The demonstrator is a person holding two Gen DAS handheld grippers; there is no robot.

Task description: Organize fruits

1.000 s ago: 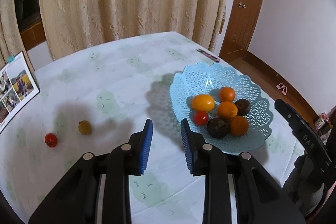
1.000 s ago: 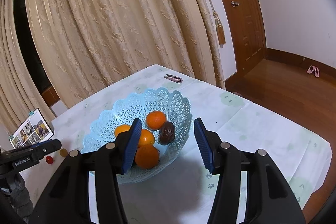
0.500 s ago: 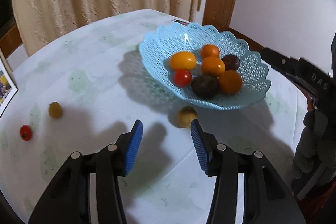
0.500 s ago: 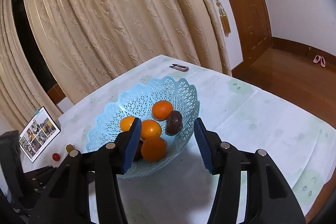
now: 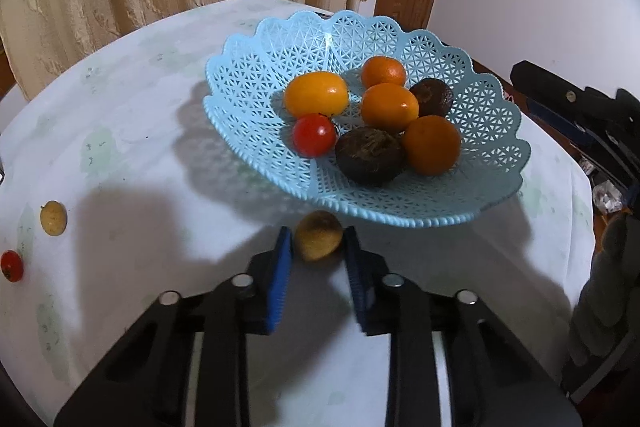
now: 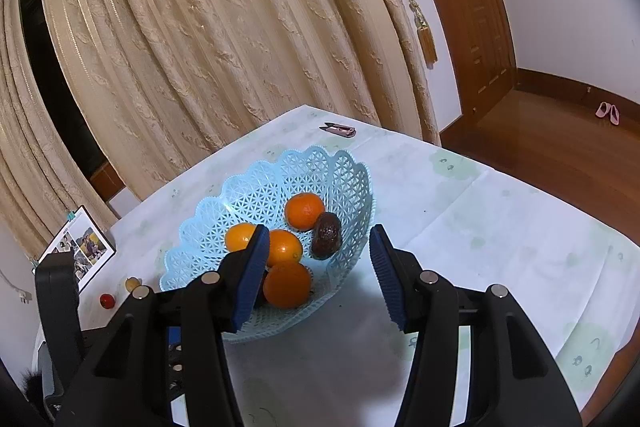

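The light blue lattice basket [image 5: 496,147] stands on the bench [image 5: 132,131], which is covered with a pale cloth, and serves as the landmark. In the basket lie three oranges, a yellow-orange tomato [image 5: 316,94], a red cherry tomato [image 5: 314,135] and two dark brown fruits, all close together. Just in front of the basket's near rim, partly under its overhang, a small tan fruit [image 5: 319,235] rests on the bench, and the left tool [image 5: 316,247] is pinching it, one blue pad against each side. Well to the left of the basket lie another small tan fruit [image 5: 53,217] and a second red cherry tomato [image 5: 11,265], near each other but apart. The right tool [image 6: 316,267] hangs over the near right edge of the basket with its pads spread and nothing between them. Beyond the basket, near the far edge of the bench, lies a small dark clip-like object [image 6: 338,129]; a photo frame [image 6: 76,251] stands far to the basket's left.
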